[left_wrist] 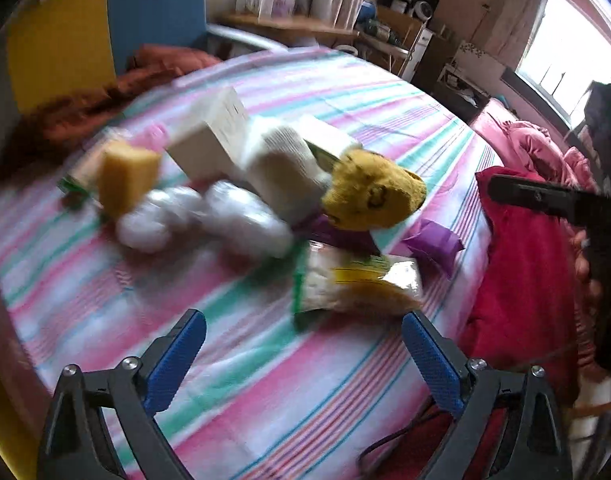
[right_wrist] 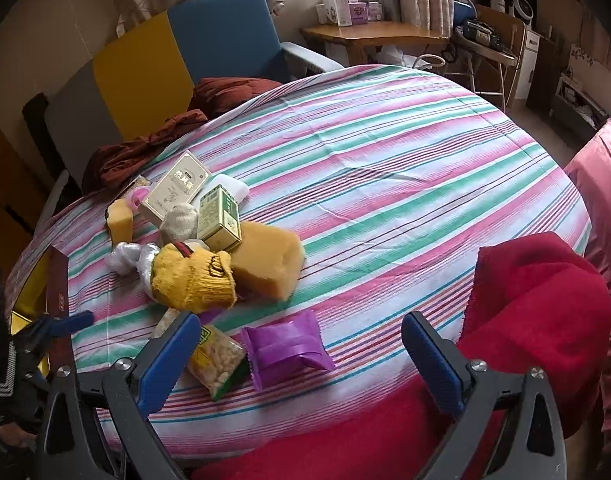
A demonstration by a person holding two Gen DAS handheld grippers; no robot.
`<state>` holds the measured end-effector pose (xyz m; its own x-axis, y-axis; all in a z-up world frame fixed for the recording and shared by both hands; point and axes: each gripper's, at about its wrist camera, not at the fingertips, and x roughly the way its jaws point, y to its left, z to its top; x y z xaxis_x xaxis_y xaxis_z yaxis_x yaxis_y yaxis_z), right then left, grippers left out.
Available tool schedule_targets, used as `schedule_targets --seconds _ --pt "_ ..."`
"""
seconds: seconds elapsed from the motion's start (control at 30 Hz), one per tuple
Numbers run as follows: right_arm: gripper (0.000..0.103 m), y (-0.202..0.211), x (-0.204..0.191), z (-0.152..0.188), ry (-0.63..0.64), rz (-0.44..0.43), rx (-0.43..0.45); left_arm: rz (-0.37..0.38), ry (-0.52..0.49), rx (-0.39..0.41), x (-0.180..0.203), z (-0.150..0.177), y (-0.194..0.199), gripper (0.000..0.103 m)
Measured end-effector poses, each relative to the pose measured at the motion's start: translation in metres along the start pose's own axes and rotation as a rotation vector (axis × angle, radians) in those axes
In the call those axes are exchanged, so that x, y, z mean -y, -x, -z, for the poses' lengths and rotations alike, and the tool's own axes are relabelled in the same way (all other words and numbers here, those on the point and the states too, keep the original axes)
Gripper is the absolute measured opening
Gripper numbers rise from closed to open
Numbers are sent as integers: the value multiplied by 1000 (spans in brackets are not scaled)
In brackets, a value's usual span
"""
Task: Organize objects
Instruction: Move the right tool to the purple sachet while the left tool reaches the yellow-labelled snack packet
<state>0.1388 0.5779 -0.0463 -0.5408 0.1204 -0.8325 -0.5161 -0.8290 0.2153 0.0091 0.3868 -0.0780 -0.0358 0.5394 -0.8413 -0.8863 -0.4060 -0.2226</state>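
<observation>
A pile of objects lies on the striped bedspread (right_wrist: 385, 160). It holds a yellow knitted sock (right_wrist: 193, 280), a big sponge (right_wrist: 265, 264), a green box (right_wrist: 219, 216), a beige box (right_wrist: 175, 188), a small sponge (right_wrist: 119, 216) and clear plastic bags (right_wrist: 125, 256). Nearer lie a purple packet (right_wrist: 285, 344) and a snack packet (right_wrist: 217, 360). My right gripper (right_wrist: 301, 320) is open above the purple packet, touching nothing. My left gripper (left_wrist: 303, 320) is open and empty just short of the snack packet (left_wrist: 357, 284), with the sock (left_wrist: 369, 192) beyond. The left wrist view is blurred.
A red cloth (right_wrist: 537, 300) hangs over the bed's near right edge. A dark red box (right_wrist: 57, 280) sits at the left edge, and a brown blanket (right_wrist: 145, 148) behind the pile. A blue and yellow headboard (right_wrist: 225, 28), a wooden desk (right_wrist: 369, 36) and shelves stand beyond.
</observation>
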Motion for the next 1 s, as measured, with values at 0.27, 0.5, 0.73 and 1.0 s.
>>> schedule_targets --seconds 0.27,0.5,0.73,1.0 --pt "103 -2 8 1 4 -19 -5 -42 219 -44 0 -27 -40 99" --pt "103 -3 9 0 23 -35 -18 -163 179 -75 11 -29 -66 99" --pt "103 -21 -23 -7 261 -85 -161 -149 61 -79 -3 10 -35 102" --pt "92 -69 -52 -5 437 11 -384 -121 39 -94 -34 50 1 103"
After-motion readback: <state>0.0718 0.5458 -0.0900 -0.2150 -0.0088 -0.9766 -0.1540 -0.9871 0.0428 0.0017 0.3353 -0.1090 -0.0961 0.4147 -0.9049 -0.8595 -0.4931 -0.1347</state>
